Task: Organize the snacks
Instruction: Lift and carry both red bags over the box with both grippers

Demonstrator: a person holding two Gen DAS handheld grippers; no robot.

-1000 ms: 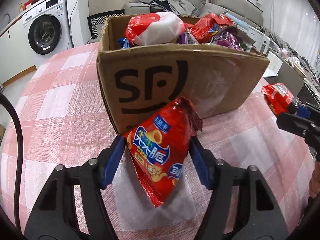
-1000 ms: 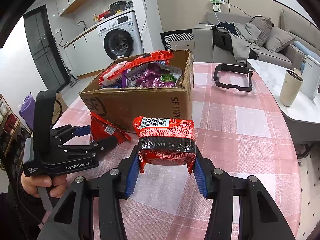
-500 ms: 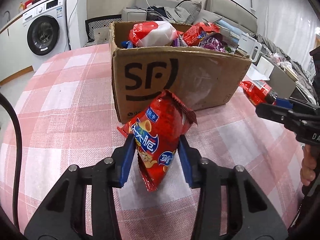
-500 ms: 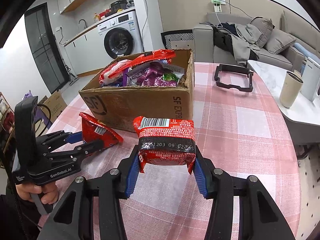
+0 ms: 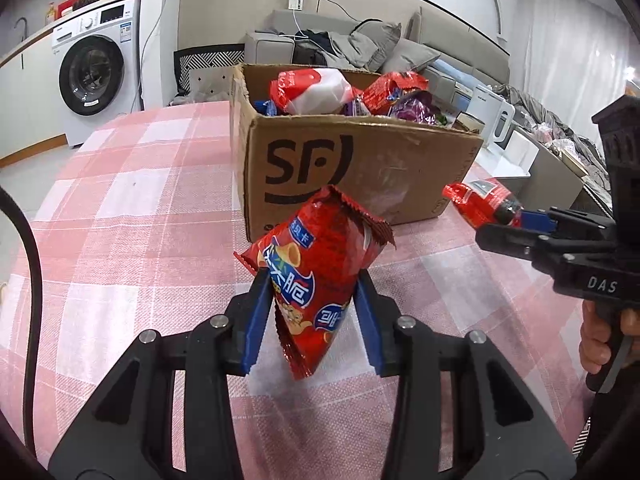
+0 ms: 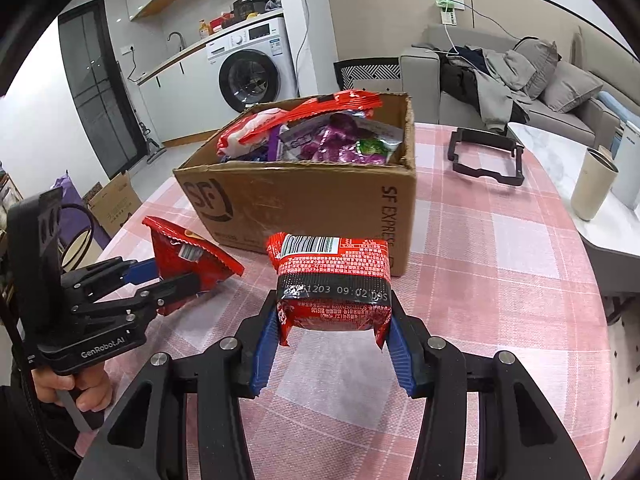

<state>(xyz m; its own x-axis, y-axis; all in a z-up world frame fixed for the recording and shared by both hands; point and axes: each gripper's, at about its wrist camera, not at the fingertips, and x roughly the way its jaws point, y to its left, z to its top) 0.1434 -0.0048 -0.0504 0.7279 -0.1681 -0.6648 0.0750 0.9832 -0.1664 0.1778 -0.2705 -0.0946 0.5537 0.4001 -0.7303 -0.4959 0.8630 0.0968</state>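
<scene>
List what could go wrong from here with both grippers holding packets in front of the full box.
The left gripper pinches only the lower part of the red crinkly snack packet; it could swing or slip. The brown cardboard box is heaped, so additions may slide off. The right gripper squeezes its red barcoded packet, risking crushed contents.

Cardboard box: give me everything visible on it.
The cardboard box is brown corrugated board, open-topped, with a black SF logo on one wall and SF EXPRESS lettering on the adjacent wall. It sits on the pink checked tablecloth, heaped with snack packs in red, white and purple. Its walls look scuffed and the rim frayed. Neither tool touches it.
</scene>
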